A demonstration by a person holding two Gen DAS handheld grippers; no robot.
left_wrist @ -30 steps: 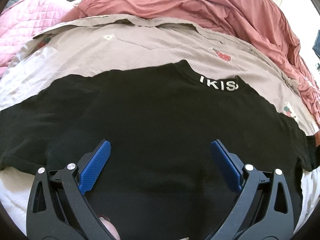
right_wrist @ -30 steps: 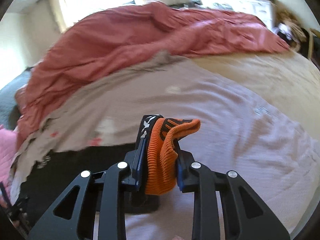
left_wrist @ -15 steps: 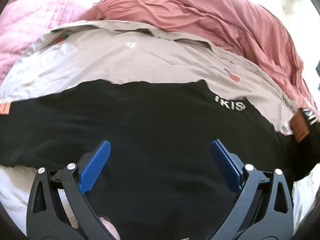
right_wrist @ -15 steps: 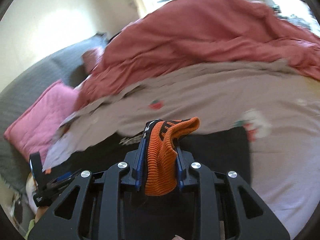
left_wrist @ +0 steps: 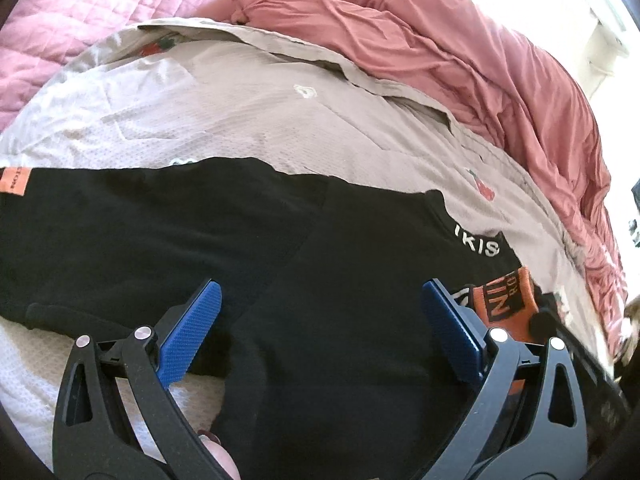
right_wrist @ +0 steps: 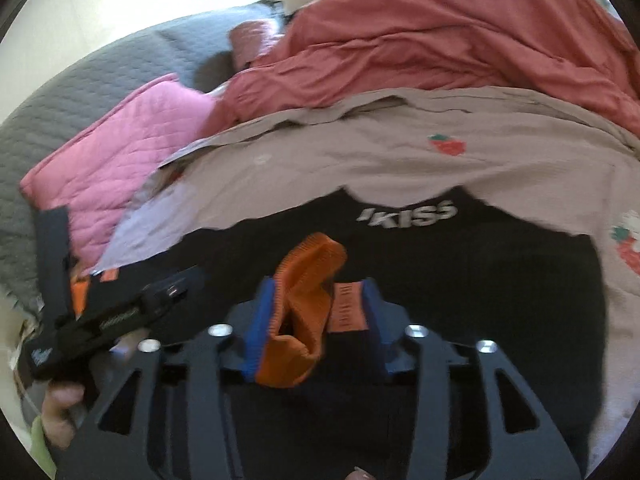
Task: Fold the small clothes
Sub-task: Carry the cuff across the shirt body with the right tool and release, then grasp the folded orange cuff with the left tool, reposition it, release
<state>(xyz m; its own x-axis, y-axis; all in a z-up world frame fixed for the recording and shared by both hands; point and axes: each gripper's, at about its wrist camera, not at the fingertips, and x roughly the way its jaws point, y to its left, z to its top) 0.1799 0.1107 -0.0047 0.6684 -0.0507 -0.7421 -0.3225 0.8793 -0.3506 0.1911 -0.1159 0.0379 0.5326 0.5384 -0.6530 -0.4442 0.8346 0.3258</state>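
The right hand-held gripper [right_wrist: 316,320] has just been opening its jaws; the orange knit piece [right_wrist: 304,316] sits loosely between the blue pads, over the black shirt [right_wrist: 460,280]. The left hand-held gripper [left_wrist: 320,336] hangs released, jaws wide, nothing between them. The shirt lies on the beige bed sheet [left_wrist: 240,120]; a red duvet [left_wrist: 460,60] is bunched at one o'clock

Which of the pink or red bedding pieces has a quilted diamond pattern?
The pink quilt beside the grey pillow; the rust-red duvet is plain, smooth and wrinkled.
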